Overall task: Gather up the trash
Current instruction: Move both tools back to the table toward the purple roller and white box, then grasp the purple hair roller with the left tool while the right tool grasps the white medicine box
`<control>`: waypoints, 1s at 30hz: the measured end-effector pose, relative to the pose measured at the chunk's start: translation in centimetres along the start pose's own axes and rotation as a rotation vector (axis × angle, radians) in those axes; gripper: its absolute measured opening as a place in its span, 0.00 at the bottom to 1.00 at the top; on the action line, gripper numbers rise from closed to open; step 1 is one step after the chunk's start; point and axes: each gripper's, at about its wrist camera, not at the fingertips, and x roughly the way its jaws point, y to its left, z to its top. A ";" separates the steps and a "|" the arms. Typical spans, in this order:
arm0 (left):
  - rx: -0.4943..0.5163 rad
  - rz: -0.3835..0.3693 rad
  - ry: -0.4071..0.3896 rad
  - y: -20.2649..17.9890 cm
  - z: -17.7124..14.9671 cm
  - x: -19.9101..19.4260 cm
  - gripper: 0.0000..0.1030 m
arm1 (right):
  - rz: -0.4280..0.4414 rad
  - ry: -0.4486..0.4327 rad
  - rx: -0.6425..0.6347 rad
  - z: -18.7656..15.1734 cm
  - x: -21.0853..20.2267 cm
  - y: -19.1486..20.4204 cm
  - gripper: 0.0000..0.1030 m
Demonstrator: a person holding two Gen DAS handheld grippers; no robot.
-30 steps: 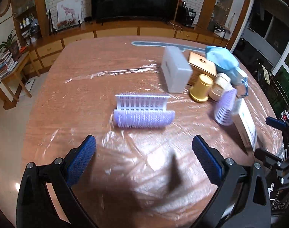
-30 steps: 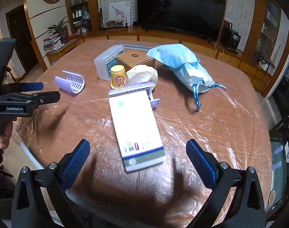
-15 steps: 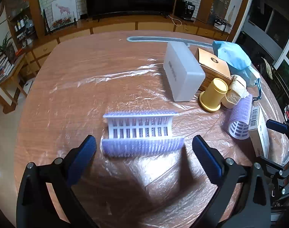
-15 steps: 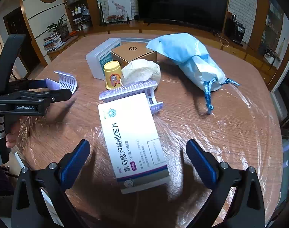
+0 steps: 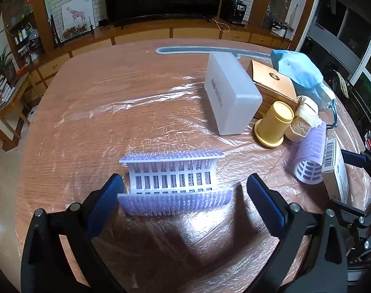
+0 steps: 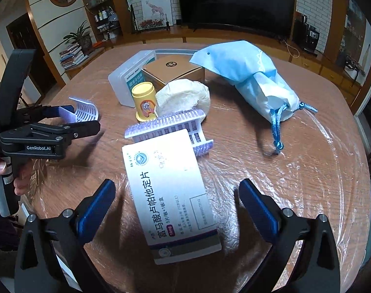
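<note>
Both my grippers have advanced since the earlier frames. My left gripper [image 5: 183, 190] now has its jaws open on either side of the split purple hair roller [image 5: 173, 185], not clamped. My right gripper [image 6: 177, 199] has its jaws open astride the white medicine box [image 6: 172, 197], which lies flat on the film-covered worktop [image 6: 295, 171], overlapping a second roller half [image 6: 170, 127].
</note>
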 end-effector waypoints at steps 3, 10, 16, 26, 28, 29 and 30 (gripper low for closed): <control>0.003 -0.010 0.002 0.1 0.2 0.3 0.98 | 0.001 -0.001 -0.007 0.1 -0.1 0.0 0.96; 0.003 -0.008 0.004 -0.2 0.1 0.4 0.89 | -0.003 0.016 -0.018 0.2 0.1 0.4 0.80; 0.013 0.017 -0.001 -0.3 -0.5 0.2 0.79 | -0.016 0.031 -0.023 -0.1 0.3 0.7 0.70; -0.017 -0.017 -0.014 0.4 -1.0 -0.5 0.70 | 0.049 0.003 0.056 0.1 -0.5 -0.4 0.51; -0.019 -0.020 -0.016 0.4 -1.1 -0.7 0.70 | 0.053 -0.004 0.067 0.0 -0.9 -0.5 0.51; -0.020 -0.023 -0.019 0.4 -1.1 -1.0 0.70 | 0.056 -0.007 0.074 0.0 -1.1 -0.6 0.51; -0.020 -0.025 -0.023 0.3 -1.2 -1.2 0.70 | 0.059 -0.012 0.083 0.0 -1.3 -0.6 0.51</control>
